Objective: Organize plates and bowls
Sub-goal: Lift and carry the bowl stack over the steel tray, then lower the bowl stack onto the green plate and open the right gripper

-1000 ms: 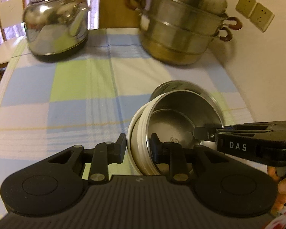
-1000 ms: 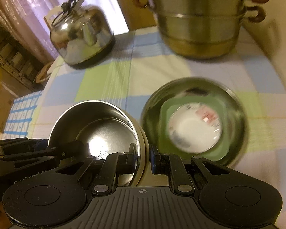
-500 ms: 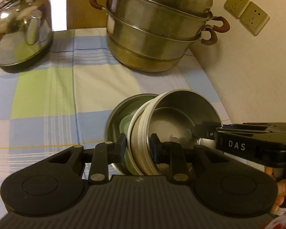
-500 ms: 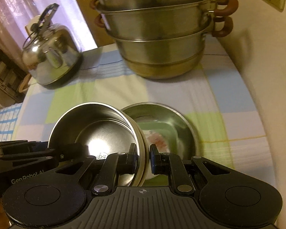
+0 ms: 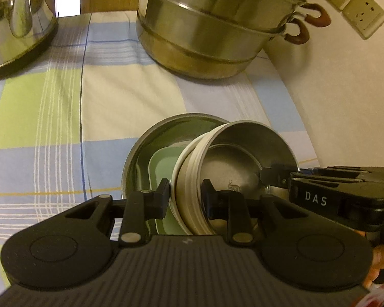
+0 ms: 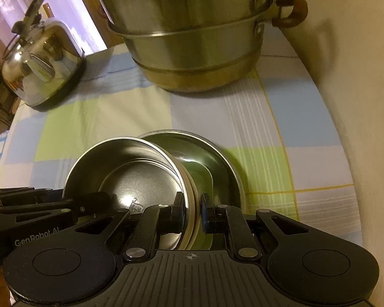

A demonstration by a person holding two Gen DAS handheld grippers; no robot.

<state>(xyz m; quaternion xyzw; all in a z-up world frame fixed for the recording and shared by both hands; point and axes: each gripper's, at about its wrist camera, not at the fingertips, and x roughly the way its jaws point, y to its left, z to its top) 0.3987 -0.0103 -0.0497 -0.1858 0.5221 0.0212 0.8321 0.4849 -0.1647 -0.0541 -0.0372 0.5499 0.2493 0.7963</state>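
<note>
Both grippers clamped on one steel bowl

Left gripper [image 5: 185,199] and right gripper [image 6: 192,211] pinch opposite rims of the tilted bowl [image 5: 239,158], above the metal basin [image 6: 212,158] at 12 o'clock; "DAS", "GenRobot.AI" readable.

The held steel bowl [image 5: 243,158] hides most of the green plate [image 5: 163,168] in the wide steel dish [image 5: 151,138], while picture edges cut off the steamer pot's [image 6: 192,38] top and the kettle [image 5: 15,23].
</note>
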